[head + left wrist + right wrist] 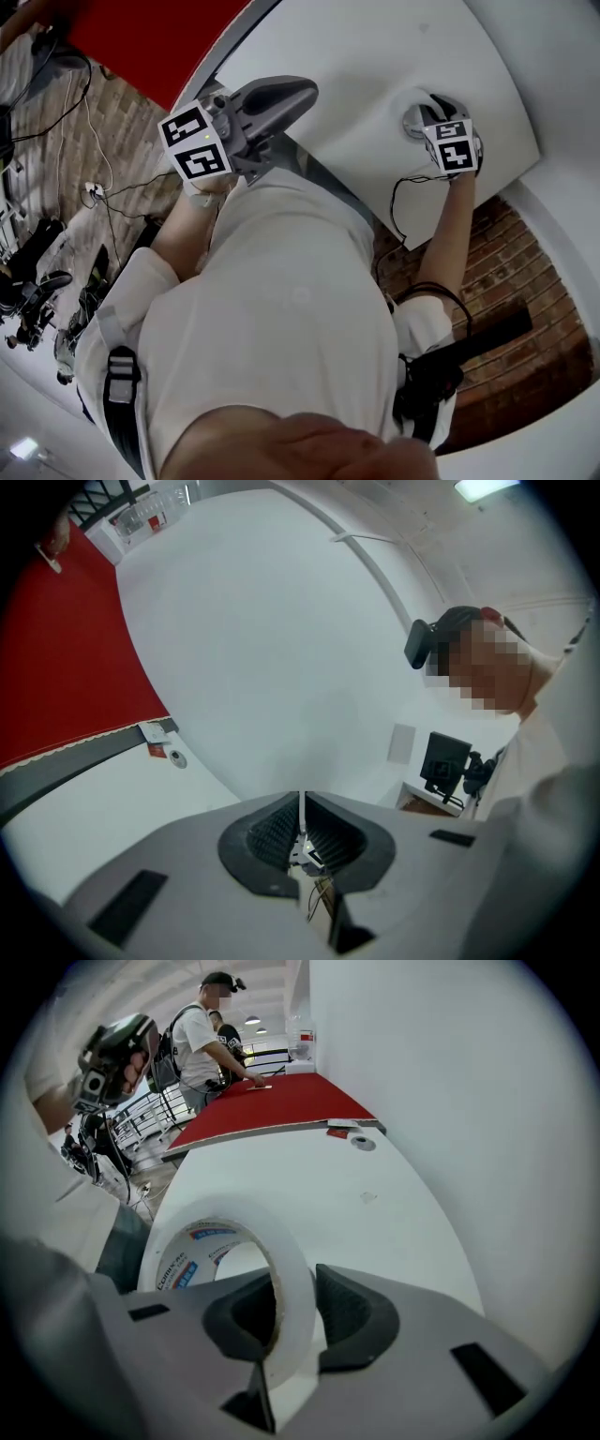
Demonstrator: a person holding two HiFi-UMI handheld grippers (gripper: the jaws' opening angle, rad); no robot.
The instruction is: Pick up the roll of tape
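Your right hand-held gripper (295, 1307) pinches the wall of the white roll of tape (187, 1251) at the white surface (375, 1213); your left hand-held gripper (302, 832) points level, jaws pressed together.

One roll of tape (183, 1255), one white table (375, 1213), and two tongs (left tongs (301, 803), right tongs (295, 1283)).

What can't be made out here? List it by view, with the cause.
- Right gripper view: lower edge of the roll of tape, behind the right gripper's body; whether it clears the white table is unclear.
- Head view: the roll, almost wholly under the marker cube.
- Right gripper view: small round thing near the red surface, too small to identify.
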